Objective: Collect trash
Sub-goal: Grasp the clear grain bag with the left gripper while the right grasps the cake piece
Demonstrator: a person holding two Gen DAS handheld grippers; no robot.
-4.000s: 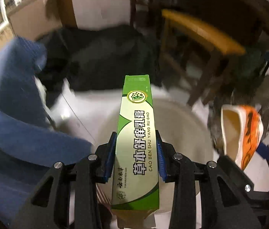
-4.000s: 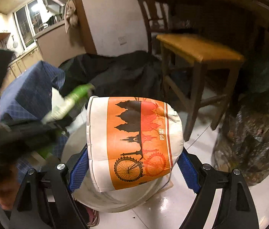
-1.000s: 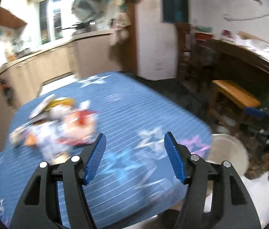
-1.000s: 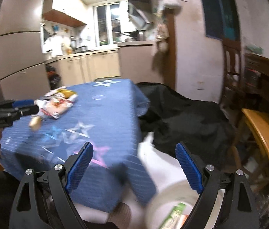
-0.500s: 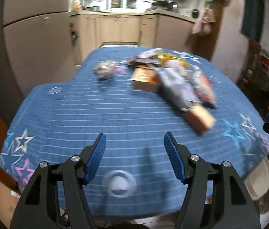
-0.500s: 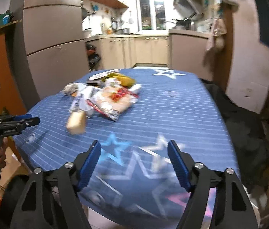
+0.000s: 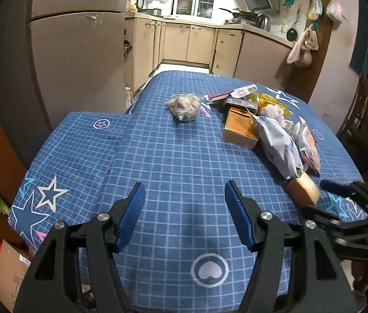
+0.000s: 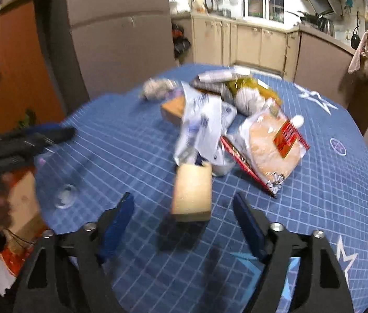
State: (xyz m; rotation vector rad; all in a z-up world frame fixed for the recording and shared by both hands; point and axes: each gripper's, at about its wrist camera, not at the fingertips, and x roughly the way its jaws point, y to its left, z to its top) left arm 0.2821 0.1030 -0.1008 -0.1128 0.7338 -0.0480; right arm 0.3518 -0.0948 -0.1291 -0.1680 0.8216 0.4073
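Observation:
A heap of trash lies on the blue checked tablecloth: a small tan box, a grey-white plastic bag, a brown carton, a crumpled clear wrapper and a bread bag with a red label. My left gripper is open and empty over the near part of the table, left of the heap. My right gripper is open and empty, with the tan box just ahead between its fingers. It also shows in the left wrist view beside the tan box.
A fridge and kitchen cabinets stand behind the table. A cardboard box sits on the floor at the table's left corner. A chair stands at the right.
Both grippers dropped their items into the bin, then swung back to the table. My right gripper has closed in on the tan box; my left has moved slightly nearer the table.

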